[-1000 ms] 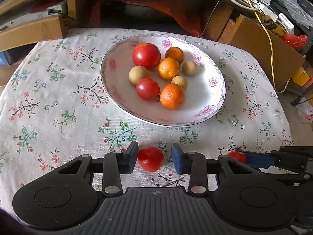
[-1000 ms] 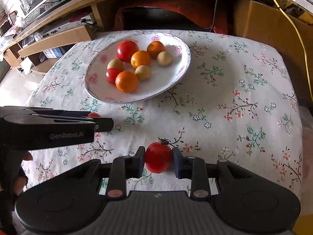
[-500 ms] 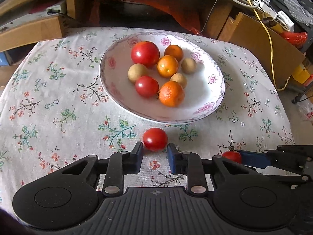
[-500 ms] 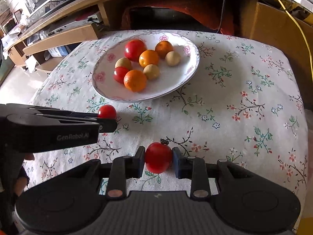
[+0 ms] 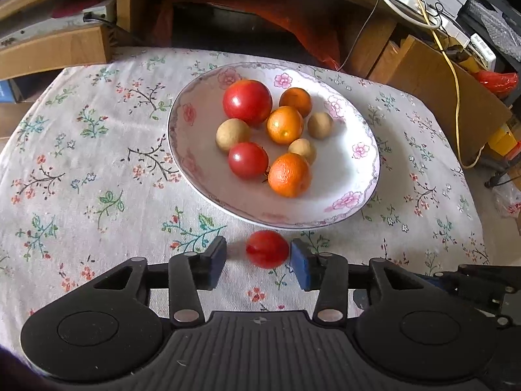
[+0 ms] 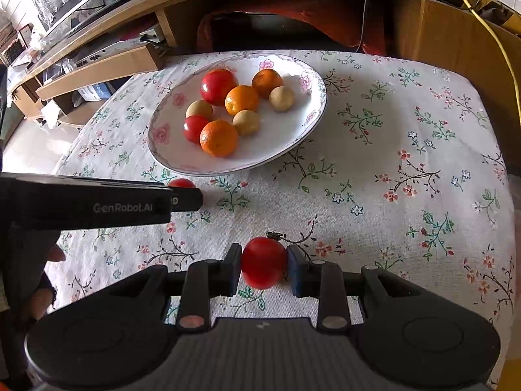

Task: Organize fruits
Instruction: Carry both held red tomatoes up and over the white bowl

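Left wrist view: left gripper [image 5: 258,257] at lower centre, fingers spread wide. One small red tomato [image 5: 267,249] sits on the tabletop [image 5: 81,169] between them, blurred; it lies close to the right-hand finger [image 5: 301,268], contact not certain, and clearly apart from the left-hand finger [image 5: 215,262]. It is just below the near rim of the plate [image 5: 355,176].

Plate is white with pink flowers on the rim, at centre frame. Count on the plate, 8 fruits:
- 2 red tomatoes: one large [image 5: 247,101] toward the top, one smaller [image 5: 248,160] lower down.
- 3 oranges: top [image 5: 295,97], middle [image 5: 285,124], bottom [image 5: 289,175].
- 3 small tan round fruits: left [image 5: 233,134], right [image 5: 320,125], and one [image 5: 302,150] just above the bottom orange.

Bottom orange and smaller plate tomato are touching or nearly so. Floral tablecloth covers the tabletop.

Right wrist view: right gripper [image 6: 263,268] at lower centre, fingers closed on a second red tomato [image 6: 263,267], both pads pressing its sides, green stem end showing at its top. Whether it rests on the cloth or is lifted, cannot tell. Plate [image 6: 293,137] at upper centre with the same 8 fruits. The left gripper enters from the left edge as a dark bar; the first tomato [image 6: 181,183] peeks out just above it, near the plate's lower-left rim.

Total tomatoes off the plate: 2. The two loose tomatoes lie well apart.
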### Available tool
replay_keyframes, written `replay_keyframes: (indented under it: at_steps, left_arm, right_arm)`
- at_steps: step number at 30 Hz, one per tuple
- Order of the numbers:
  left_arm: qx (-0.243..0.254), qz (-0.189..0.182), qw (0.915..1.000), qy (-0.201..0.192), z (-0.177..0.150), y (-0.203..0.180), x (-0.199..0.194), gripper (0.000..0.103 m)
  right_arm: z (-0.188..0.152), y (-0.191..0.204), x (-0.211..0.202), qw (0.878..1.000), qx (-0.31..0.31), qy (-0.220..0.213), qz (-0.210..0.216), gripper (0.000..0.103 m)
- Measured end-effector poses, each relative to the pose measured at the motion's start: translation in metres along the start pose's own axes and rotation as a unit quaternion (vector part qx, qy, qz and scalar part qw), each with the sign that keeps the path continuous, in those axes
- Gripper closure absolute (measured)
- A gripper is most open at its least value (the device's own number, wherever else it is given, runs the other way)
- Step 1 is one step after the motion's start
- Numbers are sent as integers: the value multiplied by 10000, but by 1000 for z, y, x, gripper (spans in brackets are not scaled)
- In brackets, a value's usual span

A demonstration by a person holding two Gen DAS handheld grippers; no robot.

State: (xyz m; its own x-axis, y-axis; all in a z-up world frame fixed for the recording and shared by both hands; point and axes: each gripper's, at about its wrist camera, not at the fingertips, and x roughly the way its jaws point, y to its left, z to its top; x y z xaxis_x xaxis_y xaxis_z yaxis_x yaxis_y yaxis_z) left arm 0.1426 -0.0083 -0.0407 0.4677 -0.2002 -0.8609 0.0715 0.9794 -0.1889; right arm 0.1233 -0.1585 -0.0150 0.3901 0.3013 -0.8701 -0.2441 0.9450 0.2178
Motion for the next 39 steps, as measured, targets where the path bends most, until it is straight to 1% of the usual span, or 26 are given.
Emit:
replay_keyframes:
  at_steps: [3,7,8,12,17,21,27,34,36,39]
  left_arm:
    - [61,68,9999,-63,0,-2,1,52]
    - [268,141,9995,-85,-2,-8,2,66]
    - [262,121,9996,-79,-3,-8,2,67]
    - [368,132,9992,-65,-7,-9,-1,67]
    - [579,165,9981,110,-23,-12,-13,68]
    - [574,113,9981,188,-42,-9,-27,68]
    - [569,124,9979,292,-64,-8,-35,68]
    - [614,125,9977,263,-73,-11,-38,67]
    - [606,79,9978,262,-74,-11,-39,67]
    - [618,46,9978,253,-74,-11,-39,65]
  right_arm:
    - [1,-1,0,10000,23,-5,12,73]
    - [2,-2,1,10000,43,-30,-13,73]
    - [2,-2,1,10000,41,-37,-26,73]
    - [4,-2,0,9999,13,-74,-118,73]
    - [1,2,-2,10000,-76,-33,-55,73]
    - [-7,9,-9,9998,-208,-33,-32,73]
    - [-27,19,-18,9993,-371,-18,-108,73]
    - [-42,20,-22,9991,-402,10,-162,73]
    - [-44,18,-23,9993,-355,124,-75,73]
    - [-48,15,-28,9995,-307,59,1,73]
